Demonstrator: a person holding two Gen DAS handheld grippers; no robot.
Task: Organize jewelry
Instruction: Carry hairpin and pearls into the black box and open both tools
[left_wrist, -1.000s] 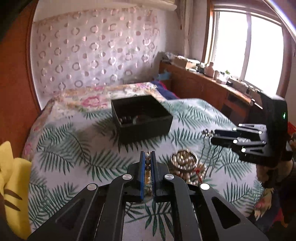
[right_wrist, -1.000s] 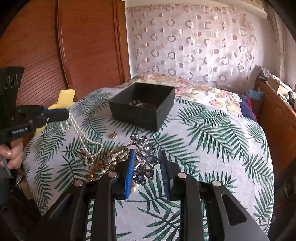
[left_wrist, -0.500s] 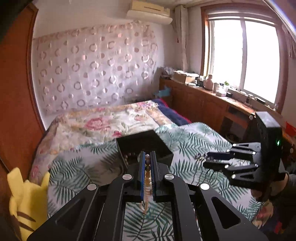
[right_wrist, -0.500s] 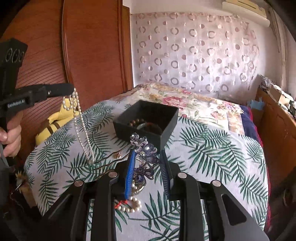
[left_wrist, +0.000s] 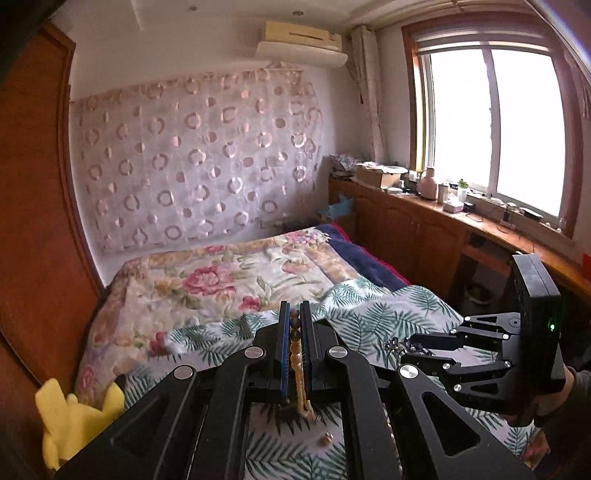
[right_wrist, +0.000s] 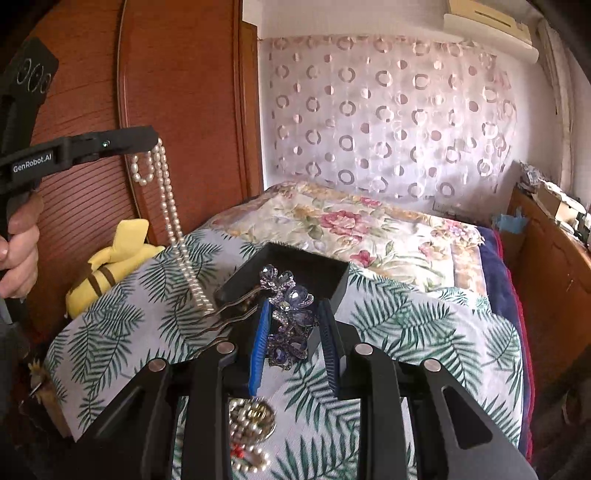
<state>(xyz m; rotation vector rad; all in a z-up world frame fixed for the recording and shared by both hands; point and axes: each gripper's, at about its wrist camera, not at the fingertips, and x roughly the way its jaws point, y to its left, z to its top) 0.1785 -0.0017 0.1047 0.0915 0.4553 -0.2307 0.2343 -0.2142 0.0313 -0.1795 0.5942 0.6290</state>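
Pearl necklace (right_wrist: 173, 221), long, doubled, perhaps cream-white

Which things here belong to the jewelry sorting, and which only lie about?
Job:
- pearl necklace, held in left claw
- purple crystal hairpin, held in right claw
- black box
- bead pile on the fern-print cloth

Just lying about:
- yellow plush toy
- floral bedspread

White lettering reading "GenRobot.AI" is showing on the side of the left gripper (right_wrist: 153, 142), in the right wrist view; pale round marks on its raised back are possibly digits, too blurred.
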